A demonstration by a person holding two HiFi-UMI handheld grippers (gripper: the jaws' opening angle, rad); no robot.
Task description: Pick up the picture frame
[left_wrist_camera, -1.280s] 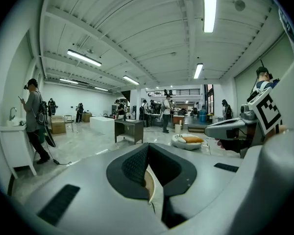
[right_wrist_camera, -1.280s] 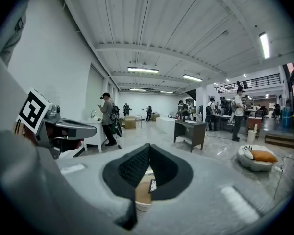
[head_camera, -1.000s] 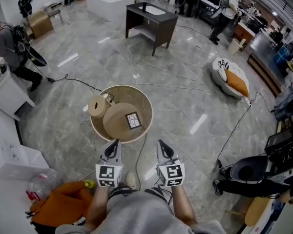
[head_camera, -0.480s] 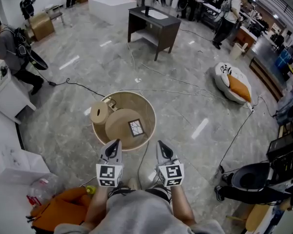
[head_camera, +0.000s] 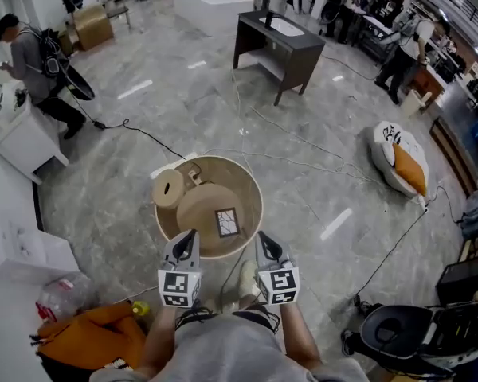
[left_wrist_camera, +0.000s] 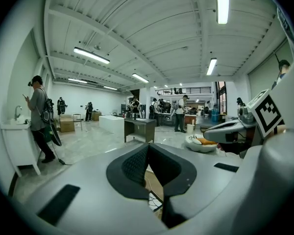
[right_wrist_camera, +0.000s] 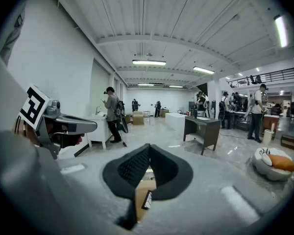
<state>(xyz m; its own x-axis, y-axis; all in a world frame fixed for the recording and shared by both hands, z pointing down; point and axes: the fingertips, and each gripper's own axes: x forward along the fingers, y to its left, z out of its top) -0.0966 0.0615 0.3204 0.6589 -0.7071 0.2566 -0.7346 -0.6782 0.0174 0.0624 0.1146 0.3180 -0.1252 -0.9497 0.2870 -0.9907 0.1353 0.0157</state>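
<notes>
On the left, the left gripper (head_camera: 189, 237) points forward over the floor with its jaws pressed together and nothing between them; its own view shows the black pads meeting at the tips. Just ahead is the round wooden tub (head_camera: 252, 183), with a tan roll (head_camera: 169, 188) at its left edge and a broad tan disc (head_camera: 197, 207) filling the middle. There's the target: the picture frame (head_camera: 227, 221) lies flat on that disc at the near side of the tub. It is just ahead of both sets of tips and sits in the gap between them, so I judge neither hand clearly nearer. Its long axis runs roughly away from the person, tipped slightly. On the right, the right gripper (head_camera: 264, 237) matches its partner, jaws fully closed and empty, and its own view catches the frame's dark edge low beneath the pads. Either pair must open before it can take an edge. As for writing, the cubes carry only black-and-white square markers, and the frame shows a line pattern with nothing legible.
</notes>
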